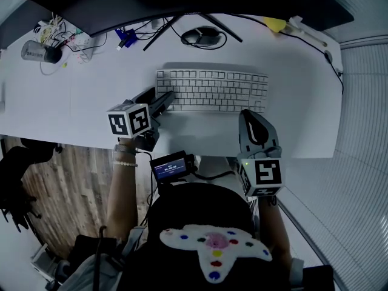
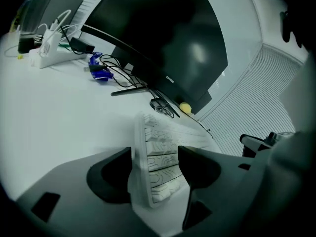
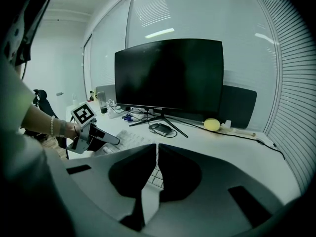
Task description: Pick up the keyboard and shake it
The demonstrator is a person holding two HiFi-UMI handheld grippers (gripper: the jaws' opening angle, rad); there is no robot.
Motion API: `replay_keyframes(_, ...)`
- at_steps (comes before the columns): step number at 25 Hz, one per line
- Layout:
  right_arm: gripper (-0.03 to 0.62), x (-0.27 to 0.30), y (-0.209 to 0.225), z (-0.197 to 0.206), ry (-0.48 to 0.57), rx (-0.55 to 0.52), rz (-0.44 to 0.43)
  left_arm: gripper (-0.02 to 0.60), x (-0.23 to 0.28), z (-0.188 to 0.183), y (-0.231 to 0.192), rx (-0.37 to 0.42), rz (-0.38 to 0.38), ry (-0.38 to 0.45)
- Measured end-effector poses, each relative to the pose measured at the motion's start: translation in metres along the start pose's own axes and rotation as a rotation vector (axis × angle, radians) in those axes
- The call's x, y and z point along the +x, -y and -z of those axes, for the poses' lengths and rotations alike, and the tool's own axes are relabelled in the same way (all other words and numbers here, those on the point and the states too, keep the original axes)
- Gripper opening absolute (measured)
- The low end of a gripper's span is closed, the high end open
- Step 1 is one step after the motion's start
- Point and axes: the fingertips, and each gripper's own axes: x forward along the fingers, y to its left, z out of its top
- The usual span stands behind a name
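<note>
Left gripper (image 2: 155, 168): one jaw on the key side, one on the underside, pinching the left short end of the white rectangular plastic keyboard (image 1: 212, 90), and only that end. Right gripper (image 3: 157, 149): jaws pressed together, nothing btwn them. Its tips are at the keyboard's near edge towards the right end; can't tell if they touch, but it's not holding.

Risks, as I judge them:
- A one-end pinch on a long board leaves the far end w/ lots of leverage. A shake could twist it out of the left gripper, or let it pivot and slap the white tabletop (image 1: 73, 102).
- The key-side jaw bears on keys, not frame. Keys give, so the grip may creep and a cap could pop.
- The right gripper, closed as it is, can't back up the other end.
- Ahead of both grippers, past the keyboard, is the black curved monitor (image 3: 168, 75) on thin legs w/ loose cables. A wide swing could hit the stand or snag a lead.

Hard to make out:
- Whether the pinched end is off the tabletop or resting on it. Head view is unclear and left gripper view is blurred.
- Whether the keyboard has a cable.
- Small dark object (image 1: 203, 37) by the monitor legs: mouse or sth similar.
- Yellow round thing (image 3: 211, 124) further right: unidentified.
</note>
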Motion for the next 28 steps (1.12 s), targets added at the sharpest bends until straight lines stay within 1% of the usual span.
replay_keyframes(3,0.038,0.001,0.003,0.005,-0.017,0.016,0.015,0.298,0.005,0.001,0.004,0.015,0.009,-0.031)
replay_keyframes(6,0.038,0.002,0.007,0.007,-0.019,0.013,0.020,0.296,0.005,0.001,0.003,0.013,0.003,-0.036)
replay_keyframes(8,0.038,0.003,0.013,0.010,-0.033,0.049,0.042,0.294,0.005,0.002,0.002,0.015,-0.012,-0.035)
replay_keyframes(11,0.040,0.005,0.032,0.026,-0.068,0.037,0.062,0.284,0.004,0.002,0.000,0.009,-0.027,-0.031)
replay_keyframes(16,0.049,0.013,0.064,0.048,-0.144,0.077,0.084,0.279,0.000,0.000,0.001,0.003,-0.030,-0.037)
replay_keyframes(17,0.098,0.016,0.070,0.052,-0.153,0.090,0.079,0.274,-0.001,-0.001,0.002,0.000,-0.027,-0.032)
replay_keyframes(18,0.166,0.019,0.075,0.057,-0.163,0.102,0.071,0.268,-0.003,-0.003,0.003,-0.005,-0.024,-0.024)
replay_keyframes(19,0.195,0.023,0.079,0.061,-0.174,0.108,0.065,0.259,-0.006,-0.005,0.003,-0.009,-0.023,-0.015)
replay_keyframes(23,0.256,0.041,0.094,0.075,-0.213,0.134,0.045,0.247,-0.012,-0.009,0.006,-0.003,-0.033,0.003)
replay_keyframes(28,0.285,0.063,0.103,0.087,-0.250,0.208,0.004,0.241,-0.019,-0.015,0.011,0.009,-0.044,0.010)
